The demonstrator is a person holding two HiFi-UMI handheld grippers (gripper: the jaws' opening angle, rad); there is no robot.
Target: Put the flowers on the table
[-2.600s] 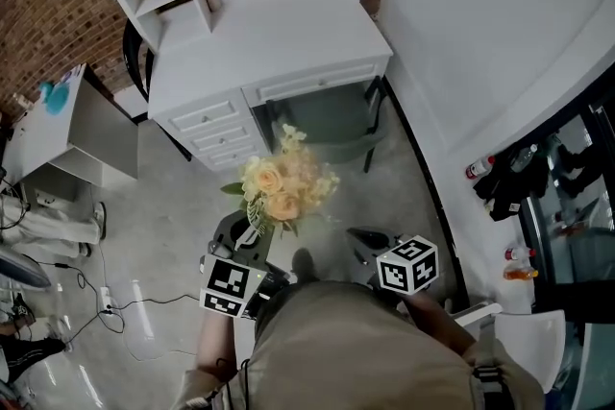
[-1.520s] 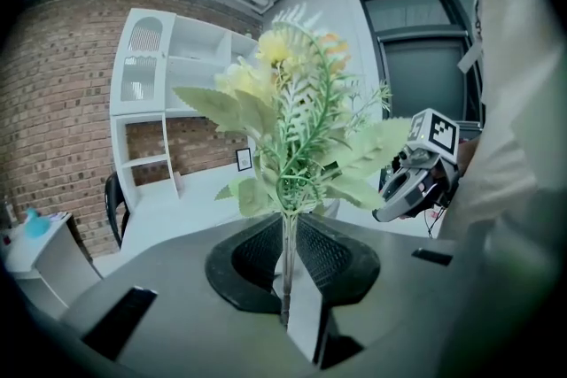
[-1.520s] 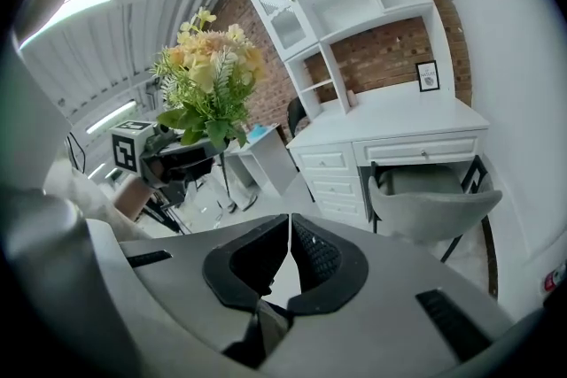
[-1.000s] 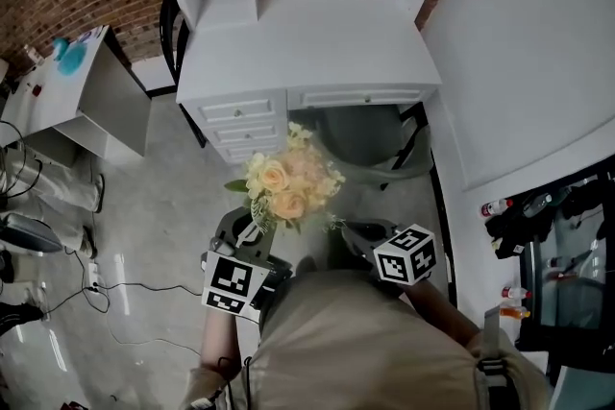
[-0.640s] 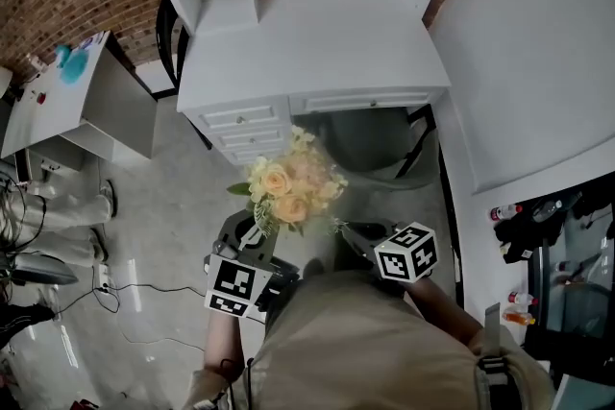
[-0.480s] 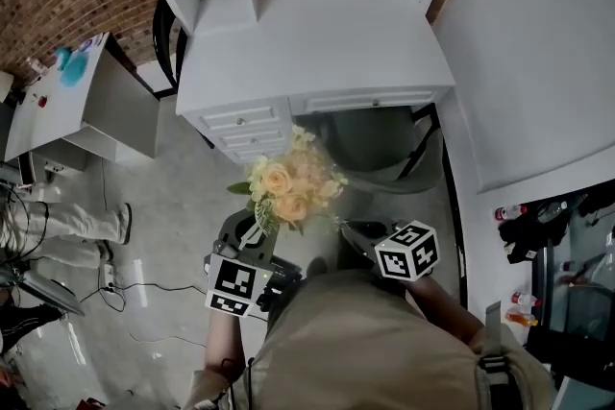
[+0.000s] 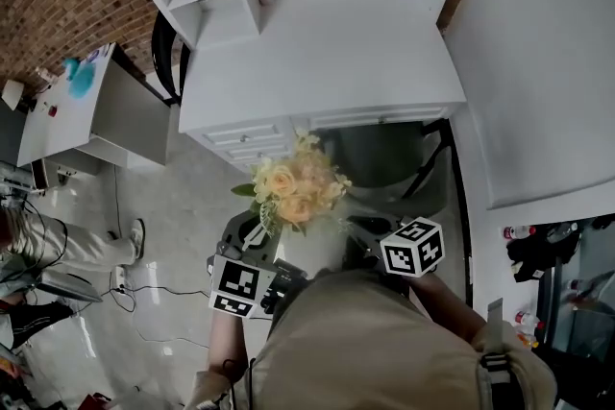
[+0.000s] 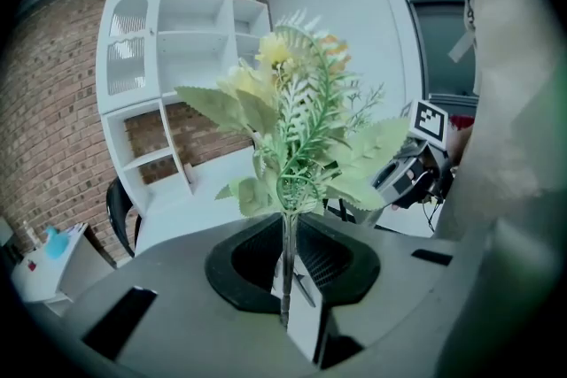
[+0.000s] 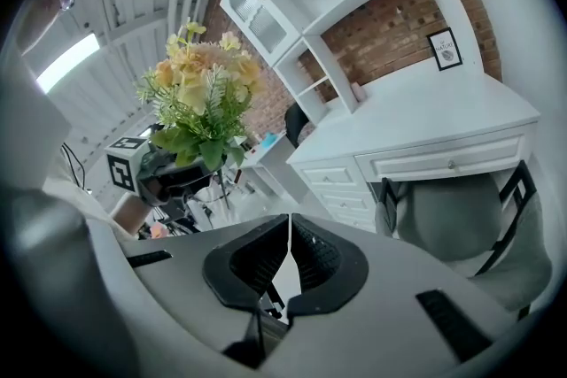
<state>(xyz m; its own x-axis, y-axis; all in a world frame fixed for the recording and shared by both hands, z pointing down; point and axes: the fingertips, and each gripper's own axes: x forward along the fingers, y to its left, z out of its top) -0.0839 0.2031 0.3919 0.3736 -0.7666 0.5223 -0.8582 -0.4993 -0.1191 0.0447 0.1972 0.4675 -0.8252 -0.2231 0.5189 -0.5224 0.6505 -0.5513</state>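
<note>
Chair [image 7: 382, 155] fronts the tabletop [image 7: 317, 34]. Left tool [image 8: 285, 279] grips flowers [image 7: 291, 192] upright; my right tool [image 9: 289, 266] closed, empty.

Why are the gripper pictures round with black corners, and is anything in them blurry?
Left gripper view: wide-angle lens, dark corners, the white shelves bow; the flowers are sharp, pale clothing at right is a blur. Right gripper view: same curved rim, a bright ceiling light glares. Head view: straighter, evenly lit.
</note>
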